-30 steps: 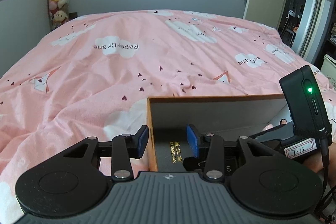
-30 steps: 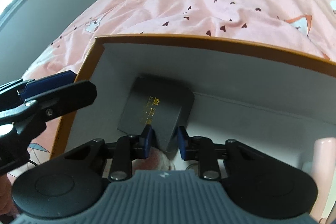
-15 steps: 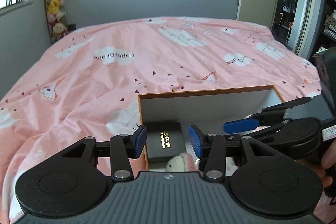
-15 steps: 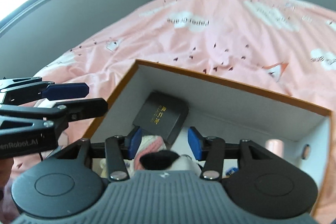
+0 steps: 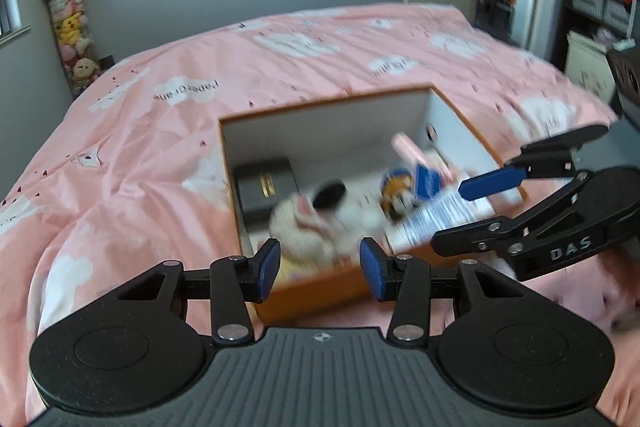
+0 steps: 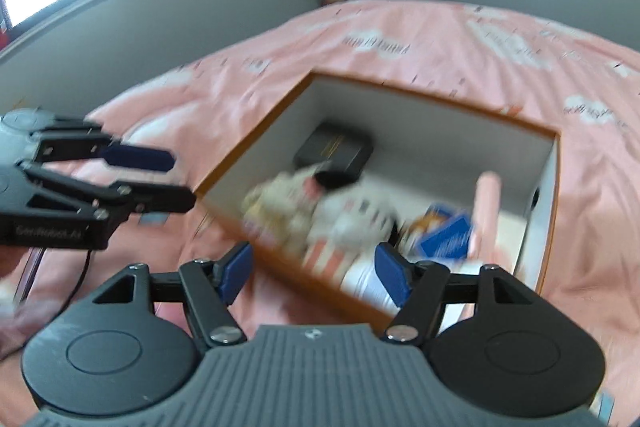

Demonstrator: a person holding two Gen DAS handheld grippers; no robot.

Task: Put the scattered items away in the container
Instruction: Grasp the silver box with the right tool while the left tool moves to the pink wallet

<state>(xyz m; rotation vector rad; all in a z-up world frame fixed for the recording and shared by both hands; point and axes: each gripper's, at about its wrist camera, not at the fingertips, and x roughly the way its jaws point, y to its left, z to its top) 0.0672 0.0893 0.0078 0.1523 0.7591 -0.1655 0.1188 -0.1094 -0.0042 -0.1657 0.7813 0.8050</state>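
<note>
I am viewing an orange-sided, white-lined box [image 5: 456,115] sitting on the bed's pink cloud-print duvet [image 5: 160,155]. Open duvet is lying around the box on the far side and to the left in both views, giving free room there. The near orange rim is lying just ahead of both claws.

I am holding the left claw [image 5: 318,269] above and short of the near rim; its blue pads [image 5: 267,269] are standing moderately apart with nothing between them. In the right wrist view the right claw [image 6: 316,273] is hovering over the near rim; its jaws are opening, already wide, and gripping nothing. Each claw is showing from the side in the other's view, beside the box and apart from it.

Inside the box I am seeing, though blurred:
- a black case with gold lettering [image 5: 266,187] lying flat at the far left corner;
- a white and pink plush toy [image 5: 316,215] lying against the near left part, touching the case's near edge;
- a pink cylinder [image 6: 486,211] leaning toward the right wall;
- a blue packet [image 6: 448,237] just beside the cylinder;
- a white printed tube [image 5: 436,217] at the near right;
- an orange and blue figure [image 5: 396,187], too blurred to name.
</note>
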